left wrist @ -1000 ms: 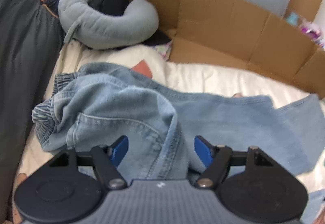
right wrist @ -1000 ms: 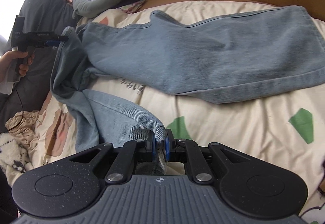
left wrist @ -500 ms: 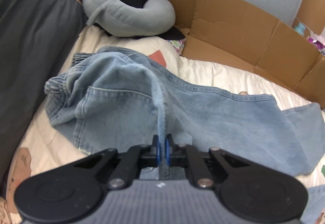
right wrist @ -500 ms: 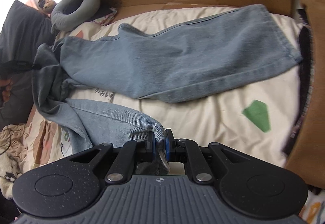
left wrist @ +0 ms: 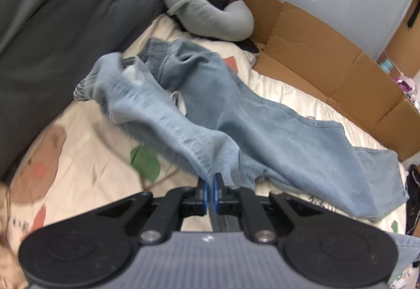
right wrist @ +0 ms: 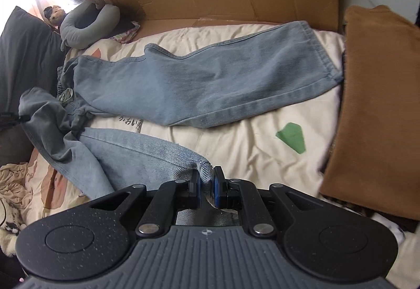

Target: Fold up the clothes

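Light blue jeans (right wrist: 210, 79) lie across a cream bedspread (right wrist: 249, 142). One leg stretches flat toward the far right; the other runs back to me. My right gripper (right wrist: 207, 186) is shut on the hem of that near leg. In the left wrist view the jeans (left wrist: 275, 137) trail from the crumpled waistband at upper left down to my left gripper (left wrist: 210, 194), which is shut on a fold of denim near the waist. The left gripper's tip shows as a dark shape at the left edge of the right wrist view, holding the fabric up.
A grey U-shaped pillow (left wrist: 210, 13) and flattened cardboard (left wrist: 328, 63) line the far side of the bed. A dark grey cushion (left wrist: 65, 26) stands at the left. A brown folded blanket (right wrist: 375, 110) lies at the right. A beige garment (right wrist: 13, 178) is bunched at the near left.
My left gripper went from open to shut on the denim and has pulled back, lifting and stretching the waist part. My right gripper, still shut on the hem, has drawn back and right.
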Tool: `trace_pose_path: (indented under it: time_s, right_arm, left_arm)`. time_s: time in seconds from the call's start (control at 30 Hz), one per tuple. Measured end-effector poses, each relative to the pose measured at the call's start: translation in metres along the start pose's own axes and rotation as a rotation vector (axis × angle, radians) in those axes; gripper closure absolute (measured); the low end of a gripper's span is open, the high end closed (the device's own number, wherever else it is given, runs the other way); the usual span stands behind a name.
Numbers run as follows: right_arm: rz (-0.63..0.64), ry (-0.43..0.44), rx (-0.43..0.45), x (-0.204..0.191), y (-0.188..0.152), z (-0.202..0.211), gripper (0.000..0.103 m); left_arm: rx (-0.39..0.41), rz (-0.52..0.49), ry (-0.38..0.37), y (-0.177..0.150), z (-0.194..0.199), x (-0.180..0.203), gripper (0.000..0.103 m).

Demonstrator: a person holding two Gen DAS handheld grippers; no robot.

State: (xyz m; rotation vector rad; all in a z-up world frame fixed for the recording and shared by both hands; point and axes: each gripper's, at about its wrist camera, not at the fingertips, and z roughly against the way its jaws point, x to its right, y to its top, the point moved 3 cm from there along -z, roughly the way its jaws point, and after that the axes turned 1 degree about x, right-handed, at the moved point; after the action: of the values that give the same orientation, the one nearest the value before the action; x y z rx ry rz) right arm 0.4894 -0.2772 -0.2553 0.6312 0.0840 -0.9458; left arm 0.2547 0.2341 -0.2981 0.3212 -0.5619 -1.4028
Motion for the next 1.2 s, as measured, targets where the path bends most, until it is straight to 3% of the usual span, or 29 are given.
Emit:
trace_pose_path:
  time_s: [0.33, 0.57, 0.7, 0.8, 0.93, 1.07, 1.2]
  right_arm:
    - [-0.024, -0.083, 0.027, 0.008, -0.007, 0.059, 0.096]
    - [-0.065, -0.141, 0.066, 0.015, -0.012, 0.096, 0.096]
    - [-0.108, -0.187, 0.072, 0.026, -0.018, 0.099, 0.095]
    - [-0.144, -0.226, 0.071, 0.036, -0.023, 0.099, 0.094]
    - [-0.161, -0.272, 0.047, 0.043, -0.031, 0.094, 0.092]
    - [-0.177, -0.306, 0.045, 0.047, -0.036, 0.094, 0.089]
    - [-0.191, -0.317, 0.067, 0.050, -0.035, 0.101, 0.087]
  left_arm:
    - [-0.027, 0.218, -0.026, -0.055, 0.022, -0.048, 0.098]
    - [-0.021, 0.247, -0.053, -0.069, 0.027, -0.059, 0.098]
    - [-0.081, 0.265, -0.038, -0.080, 0.018, -0.066, 0.094]
    - [-0.107, 0.260, -0.016, -0.089, 0.019, -0.067, 0.088]
    - [-0.108, 0.238, 0.012, -0.097, 0.030, -0.070, 0.062]
    - [-0.113, 0.235, 0.036, -0.102, 0.040, -0.078, 0.044]
    - [-0.104, 0.253, 0.048, -0.106, 0.049, -0.088, 0.037]
